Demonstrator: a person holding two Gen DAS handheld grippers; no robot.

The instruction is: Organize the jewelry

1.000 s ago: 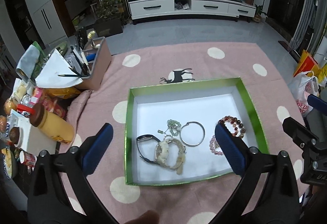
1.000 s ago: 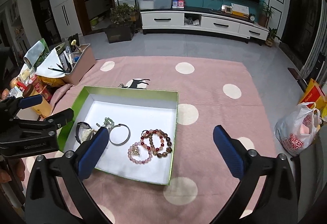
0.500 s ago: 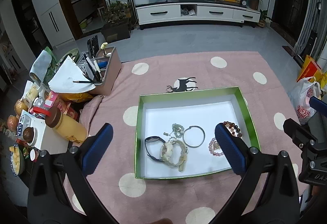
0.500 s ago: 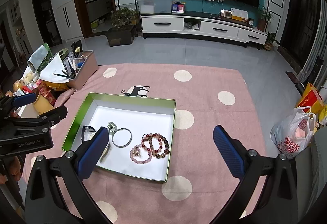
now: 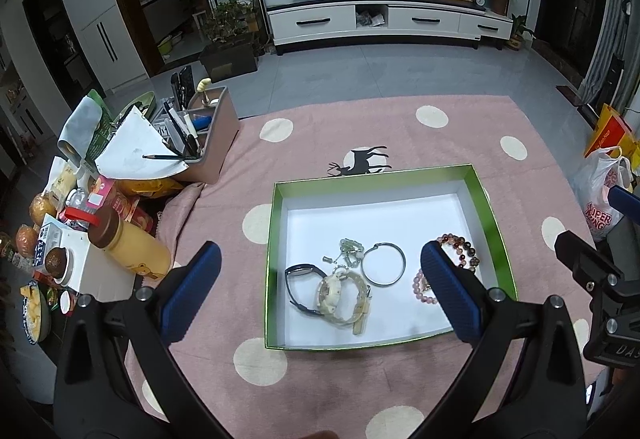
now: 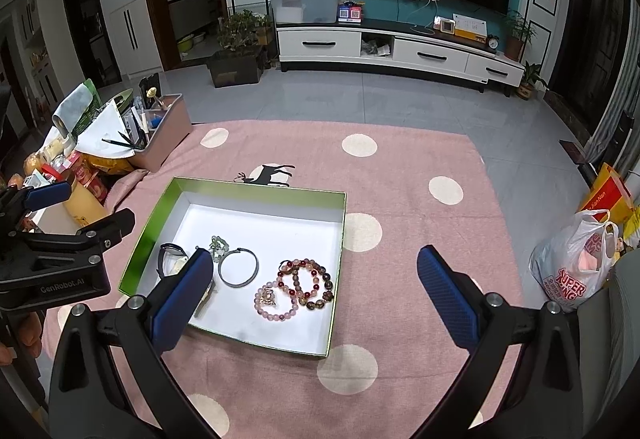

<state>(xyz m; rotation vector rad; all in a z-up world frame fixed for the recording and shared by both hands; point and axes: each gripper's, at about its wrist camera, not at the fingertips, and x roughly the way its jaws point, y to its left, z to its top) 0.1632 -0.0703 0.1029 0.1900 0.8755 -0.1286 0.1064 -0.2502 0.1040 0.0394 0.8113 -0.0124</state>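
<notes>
Both fisheye cameras looked forward and steeply down from above a pink polka-dot rug [image 5: 400, 127], facing the TV console [image 5: 388, 19] at the far wall. The left wrist view sat above the green-rimmed tray [image 5: 272, 239], which lay centred between its fingers. The right wrist view stood further right, so the same tray [image 6: 336, 239] fell left of centre. Each view caught the other gripper at its edge.

The pink rug with cream polka dots and a black deer motif [image 5: 400, 127] covers the grey tiled floor [image 6: 400, 99]. A green-rimmed, white-lined shallow rectangular box [image 5: 276, 223] lies directly on the rug. A pink plastic organiser bin [image 5: 224, 143] sits at the rug's far-left edge.
</notes>
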